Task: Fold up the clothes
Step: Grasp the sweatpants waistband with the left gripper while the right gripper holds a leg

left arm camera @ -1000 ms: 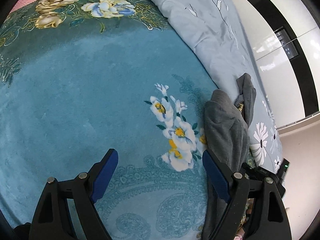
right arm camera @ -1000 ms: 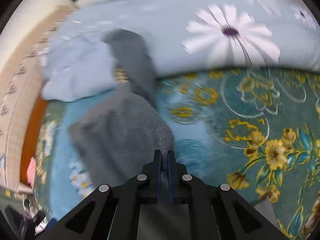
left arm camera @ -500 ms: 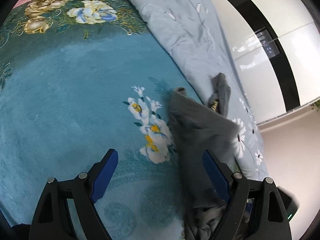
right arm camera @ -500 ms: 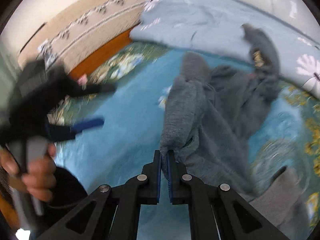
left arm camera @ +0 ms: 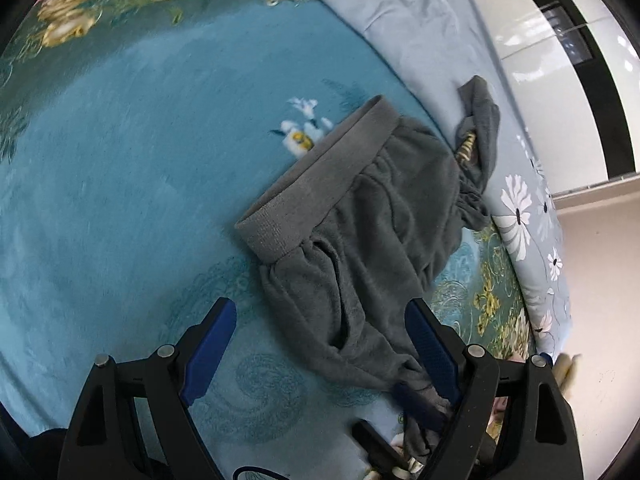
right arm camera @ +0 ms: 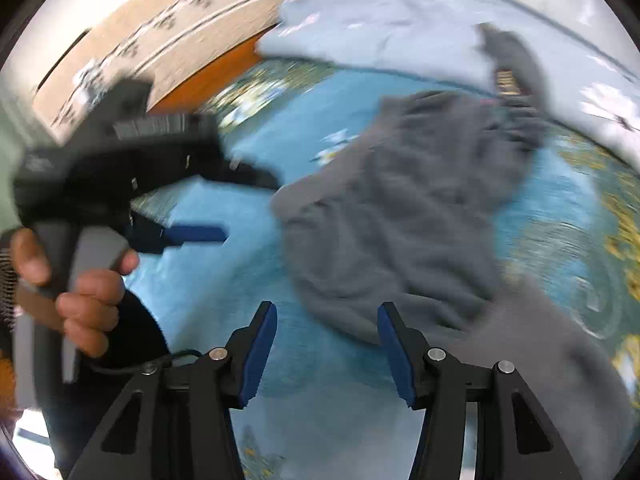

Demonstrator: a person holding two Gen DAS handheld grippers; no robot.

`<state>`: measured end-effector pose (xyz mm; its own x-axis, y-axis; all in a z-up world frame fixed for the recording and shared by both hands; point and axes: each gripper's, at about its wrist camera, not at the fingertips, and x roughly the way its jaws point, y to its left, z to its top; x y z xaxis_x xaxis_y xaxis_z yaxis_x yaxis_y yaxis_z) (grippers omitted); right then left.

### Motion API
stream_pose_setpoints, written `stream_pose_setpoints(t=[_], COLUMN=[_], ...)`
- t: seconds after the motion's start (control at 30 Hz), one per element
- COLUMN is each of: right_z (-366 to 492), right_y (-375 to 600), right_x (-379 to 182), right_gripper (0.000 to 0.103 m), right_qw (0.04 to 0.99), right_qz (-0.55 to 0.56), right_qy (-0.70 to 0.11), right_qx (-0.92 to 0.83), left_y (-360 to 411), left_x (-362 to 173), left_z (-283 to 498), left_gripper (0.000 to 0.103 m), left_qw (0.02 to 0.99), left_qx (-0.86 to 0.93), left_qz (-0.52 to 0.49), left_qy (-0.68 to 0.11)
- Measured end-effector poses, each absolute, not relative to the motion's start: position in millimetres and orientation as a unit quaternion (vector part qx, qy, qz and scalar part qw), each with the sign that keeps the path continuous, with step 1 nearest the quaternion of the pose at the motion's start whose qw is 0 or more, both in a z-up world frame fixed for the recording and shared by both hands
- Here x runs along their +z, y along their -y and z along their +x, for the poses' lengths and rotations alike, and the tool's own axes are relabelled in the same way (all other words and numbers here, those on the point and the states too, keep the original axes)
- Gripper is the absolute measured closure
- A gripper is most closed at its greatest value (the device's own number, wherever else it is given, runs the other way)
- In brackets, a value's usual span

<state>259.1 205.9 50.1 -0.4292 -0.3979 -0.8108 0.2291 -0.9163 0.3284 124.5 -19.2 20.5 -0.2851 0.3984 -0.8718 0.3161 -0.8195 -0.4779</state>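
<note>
Both grippers, left gripper (left arm camera: 320, 344) and right gripper (right arm camera: 326, 344), stood apart, the right's jaws just opened off the grey trousers (left arm camera: 360, 248) laid on the bed (left arm camera: 120, 160), needing smoothing next.

Bed under a teal floral blanket (left arm camera: 120, 168), grey trousers (left arm camera: 360, 232) spread on it, pale-blue flowered quilt (left arm camera: 404, 28) alongside

A bedroom in a home, this one. The whole working surface is a bed under a teal flowered blanket (left arm camera: 120, 168), with a pale blue daisy-print quilt (left arm camera: 404, 28) bunched along its far side. A wooden headboard (right arm camera: 208, 76) sits against patterned beige wallpaper (right arm camera: 160, 36), and glossy white wardrobe doors (left arm camera: 548, 92) stand beside the bed.
</note>
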Motion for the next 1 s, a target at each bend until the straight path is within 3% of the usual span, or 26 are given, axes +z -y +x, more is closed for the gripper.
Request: stream_pose_setpoints(t=[0.33, 0.43, 0.57, 0.6, 0.7, 1.0], right_z=[318, 339, 347, 346, 337, 297], right_y=[-343, -367, -367, -364, -348, -277], right_x=[65, 62, 59, 58, 57, 60], right_gripper=[0.047, 0.047, 0.047, 0.046, 0.045, 0.045], right_qw=[0.021, -0.006, -0.005, -0.003, 0.010, 0.071], right_qz=[0.492, 0.501, 0.521, 0.525, 0.533, 0.541], right_qy=[0.213, 0.223, 0.204, 0.195, 0.167, 0.084], right_qx=[-0.844, -0.836, -0.829, -0.829, -0.829, -0.834], left_y=[13, 7, 9, 12, 24, 113], left_x=[-28, -45, -62, -64, -59, -5], left_z=[112, 112, 113, 113, 112, 111], left_gripper=[0.017, 0.037, 0.084, 0.090, 0.094, 0.095], left_qw=[-0.006, -0.009, -0.028, -0.034, -0.051, -0.099], left_qx=[0.684, 0.662, 0.643, 0.642, 0.651, 0.718], left_qz=[-0.644, -0.655, -0.663, -0.662, -0.648, -0.543], left_qy=[0.343, 0.365, 0.382, 0.384, 0.393, 0.423])
